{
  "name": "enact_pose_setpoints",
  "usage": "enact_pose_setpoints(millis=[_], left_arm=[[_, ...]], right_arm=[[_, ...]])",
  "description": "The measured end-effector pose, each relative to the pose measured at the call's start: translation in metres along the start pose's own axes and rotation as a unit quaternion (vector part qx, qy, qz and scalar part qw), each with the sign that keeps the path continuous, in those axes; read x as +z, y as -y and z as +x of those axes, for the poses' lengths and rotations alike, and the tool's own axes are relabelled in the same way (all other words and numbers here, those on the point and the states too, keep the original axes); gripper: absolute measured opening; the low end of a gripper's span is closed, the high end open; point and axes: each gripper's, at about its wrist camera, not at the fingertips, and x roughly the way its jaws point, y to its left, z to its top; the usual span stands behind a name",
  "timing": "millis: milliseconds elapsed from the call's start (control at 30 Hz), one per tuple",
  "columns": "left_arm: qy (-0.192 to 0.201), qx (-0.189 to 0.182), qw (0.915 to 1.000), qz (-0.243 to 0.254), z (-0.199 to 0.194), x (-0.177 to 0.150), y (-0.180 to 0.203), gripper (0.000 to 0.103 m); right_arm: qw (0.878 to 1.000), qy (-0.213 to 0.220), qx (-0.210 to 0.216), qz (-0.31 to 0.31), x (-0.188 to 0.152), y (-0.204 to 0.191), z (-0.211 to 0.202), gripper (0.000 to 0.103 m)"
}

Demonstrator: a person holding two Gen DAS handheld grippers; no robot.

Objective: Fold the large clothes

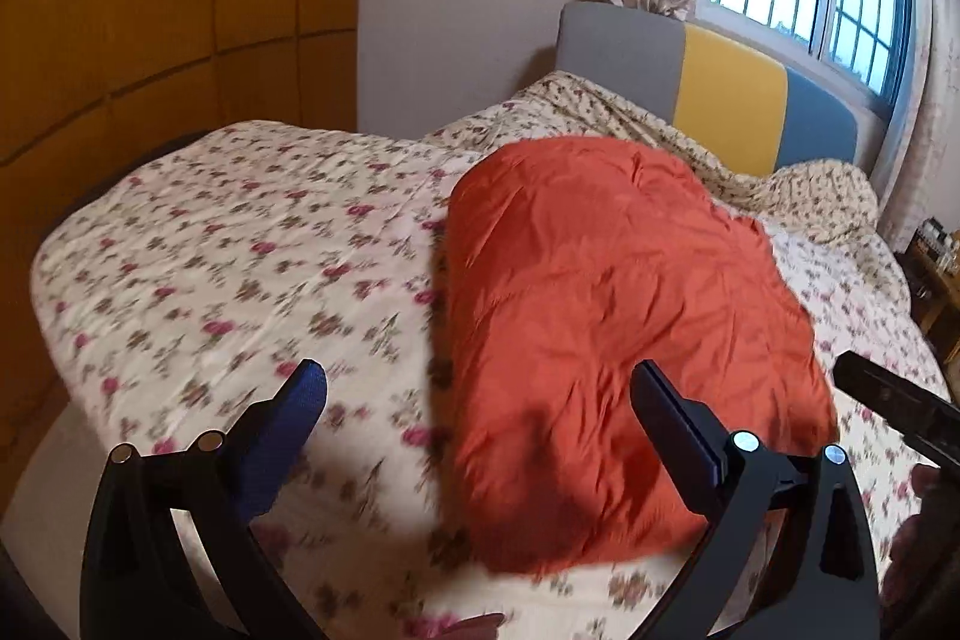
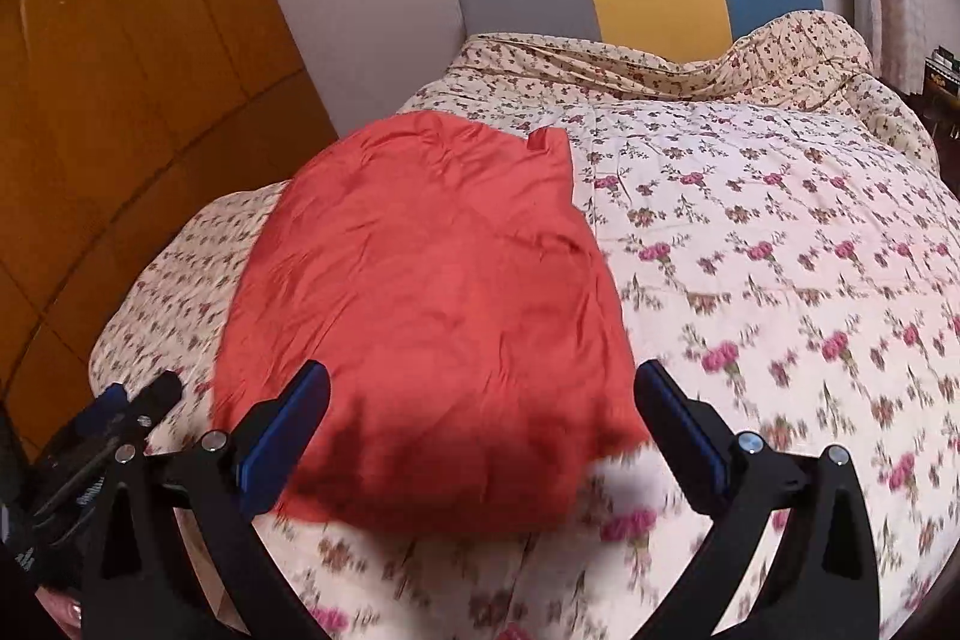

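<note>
Orange garment (image 1: 606,340) lies folded in a compact bundle at frame centre on the floral bedspread (image 1: 210,250)
Left gripper (image 1: 480,400) and right gripper (image 2: 483,400) hang low in frame, jaws wide apart, holding nothing; folding looks about finished, so next comes checking or tidying the edges

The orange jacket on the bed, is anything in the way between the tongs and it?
Nothing visible is. Both the left tongs and the right tongs are open and empty, with only the bare flowery bedspread around the folded orange jacket.
</note>
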Motion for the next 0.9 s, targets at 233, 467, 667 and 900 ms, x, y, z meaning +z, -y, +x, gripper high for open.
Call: enact_pose_setpoints(millis=[233,467,667,900], left_arm=[[-0.009,-0.022,0.9997,0.005,-0.033,-0.021,0.002,0.1],[0.005,-0.021,0.9997,0.014,-0.06,-0.024,0.006,0.1],[0.026,-0.007,0.9995,0.015,-0.075,-0.02,0.006,0.1],[0.026,-0.012,0.9995,0.015,-0.079,-0.018,0.005,0.1]], right_arm=[[0.999,-0.002,-0.019,-0.027,-0.02,-0.012,-0.036,0.101],[0.999,-0.001,-0.025,-0.028,-0.021,-0.022,-0.06,0.101],[0.998,0.02,-0.042,-0.051,-0.015,-0.036,-0.08,0.101],[0.996,0.027,-0.05,-0.066,-0.015,-0.043,-0.087,0.101]])
